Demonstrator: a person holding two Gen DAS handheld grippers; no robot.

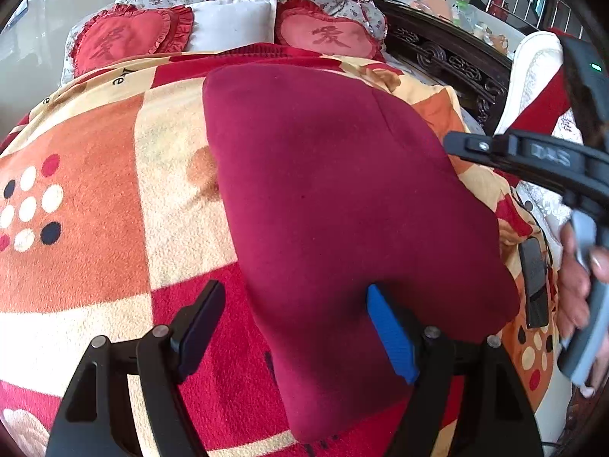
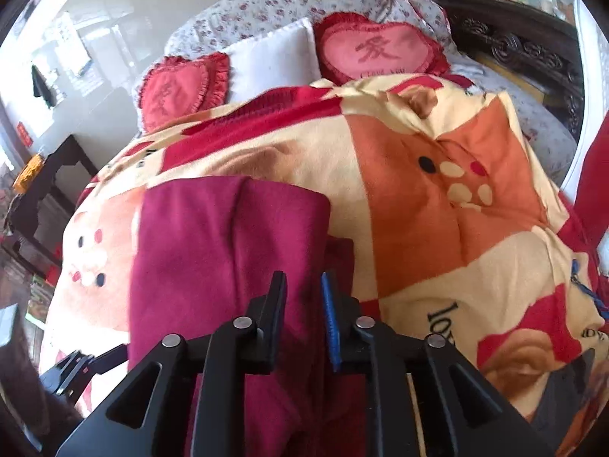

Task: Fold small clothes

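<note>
Maroon garment [image 1: 342, 190] is lying folded on the patterned blanket [image 1: 95, 190]. Left gripper [image 1: 297, 335] is standing released, straddling its near edge. Right gripper [image 2: 302, 320] is pinching a fold of the garment, jaws nearly together.

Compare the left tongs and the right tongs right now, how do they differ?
The left tongs stand wide open; the right tongs are nearly closed. The left straddles the near edge of the maroon garment without pinching it; the right pinches a fold of that garment. Both have one black and one blue finger and point down at the blanket.
</note>
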